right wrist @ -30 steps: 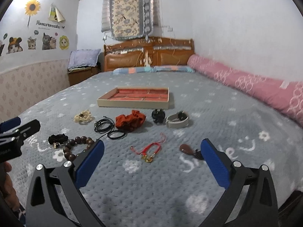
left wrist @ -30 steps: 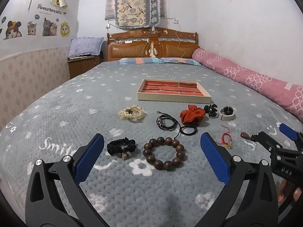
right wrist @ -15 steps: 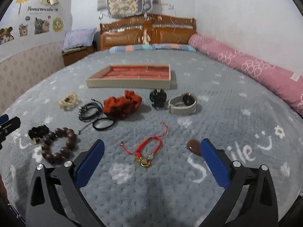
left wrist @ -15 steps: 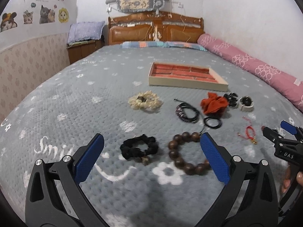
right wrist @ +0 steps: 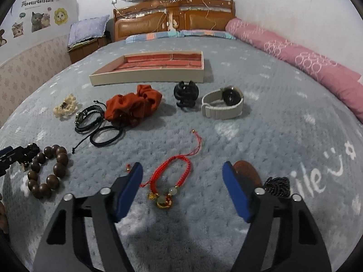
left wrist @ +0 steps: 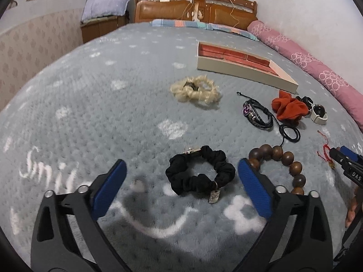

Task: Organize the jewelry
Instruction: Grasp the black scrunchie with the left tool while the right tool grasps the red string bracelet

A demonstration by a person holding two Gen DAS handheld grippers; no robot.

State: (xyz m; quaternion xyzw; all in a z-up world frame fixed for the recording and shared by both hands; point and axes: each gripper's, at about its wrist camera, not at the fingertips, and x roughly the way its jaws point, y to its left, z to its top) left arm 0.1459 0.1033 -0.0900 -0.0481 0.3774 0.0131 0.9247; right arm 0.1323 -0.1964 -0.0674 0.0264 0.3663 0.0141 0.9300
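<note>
Scrunchie time, basically. Left tool (left wrist: 180, 175) is wide open w/ the black scrunchie (left wrist: 200, 174) lying between its fingers, jaws have just been closing a bit but nothing's pinched yet. Right tool (right wrist: 182, 179) is open too, also just been closing, red cord bracelet (right wrist: 171, 176) sits between its fingers on the bed (right wrist: 261, 136), not touched afaict. Scrunchie's soft and light imo, so grab the bunched fabric, not the dangling metal charm. Bracelet is thin, floppy cord w/ small beads, prob best taken across the braided loop. Tray (right wrist: 147, 75) sits further back, looks empty.
</note>
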